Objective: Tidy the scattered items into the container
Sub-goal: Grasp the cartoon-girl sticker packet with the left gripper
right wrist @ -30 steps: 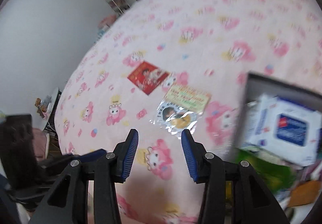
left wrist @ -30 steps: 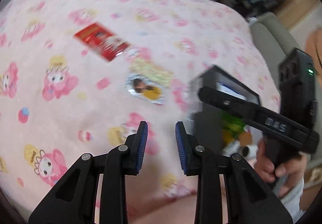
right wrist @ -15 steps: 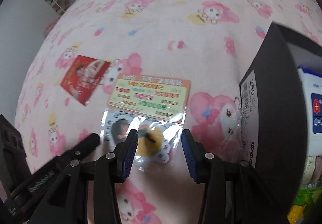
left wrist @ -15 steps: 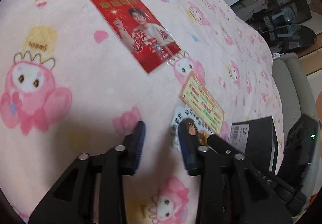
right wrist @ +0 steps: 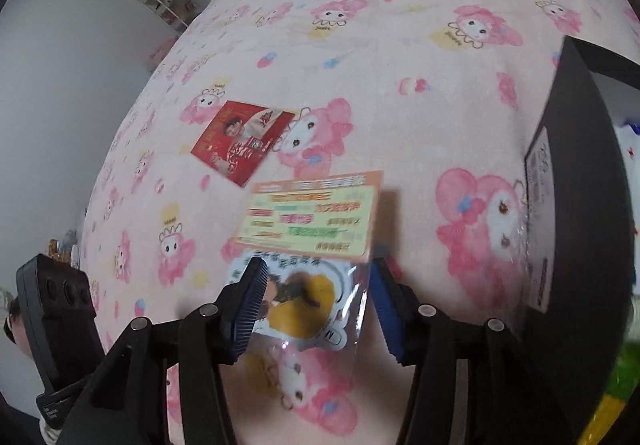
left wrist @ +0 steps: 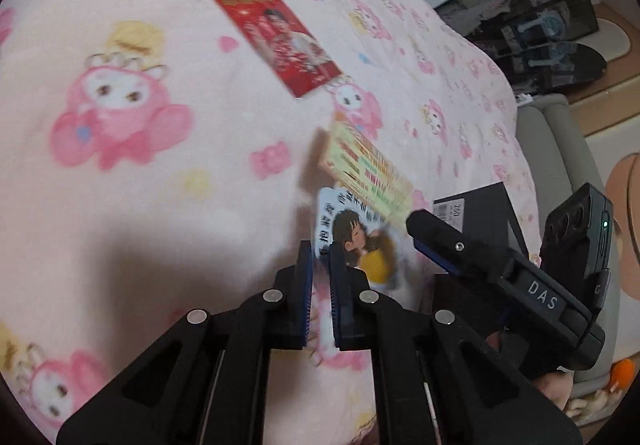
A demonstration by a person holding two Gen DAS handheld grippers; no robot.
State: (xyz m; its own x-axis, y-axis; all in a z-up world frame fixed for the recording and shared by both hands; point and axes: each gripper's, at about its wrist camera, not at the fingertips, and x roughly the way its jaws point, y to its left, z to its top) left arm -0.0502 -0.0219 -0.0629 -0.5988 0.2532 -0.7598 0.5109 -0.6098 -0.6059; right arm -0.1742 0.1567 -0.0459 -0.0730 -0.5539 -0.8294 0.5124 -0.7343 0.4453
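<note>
- The box (right wrist: 580,181) is my landmark. It stands on the pink blanket (right wrist: 400,45) and already holds some things: a white pack and something green show inside it. I judge the tidying begun, not finished.
- Two items lie outside the box. The red card (right wrist: 240,141) is flat on the blanket, well apart from the box and farthest from it.
- The packet (right wrist: 312,245), a clear sleeve with a yellow header card and a cartoon sticker, is between the red card and the box, near the box's labelled side. It looks partly raised off the blanket, though blur makes this unsure.
- My left gripper (left wrist: 320,273) has its jaws closing, nearly together. The packet's near edge lies in the narrow gap at the fingertips. I cannot tell whether the pads (left wrist: 306,273) press on it yet.
- My right gripper (right wrist: 316,301) has its jaws opening and stands wide. The sticker end of the packet lies between the fingers (right wrist: 252,305). The left one overlaps the packet's edge and the right one is just beside the sleeve. I see no clamp on it.
- Left to do, by my reckoning: secure the packet, carry it to the box, then fetch the red card.
</note>
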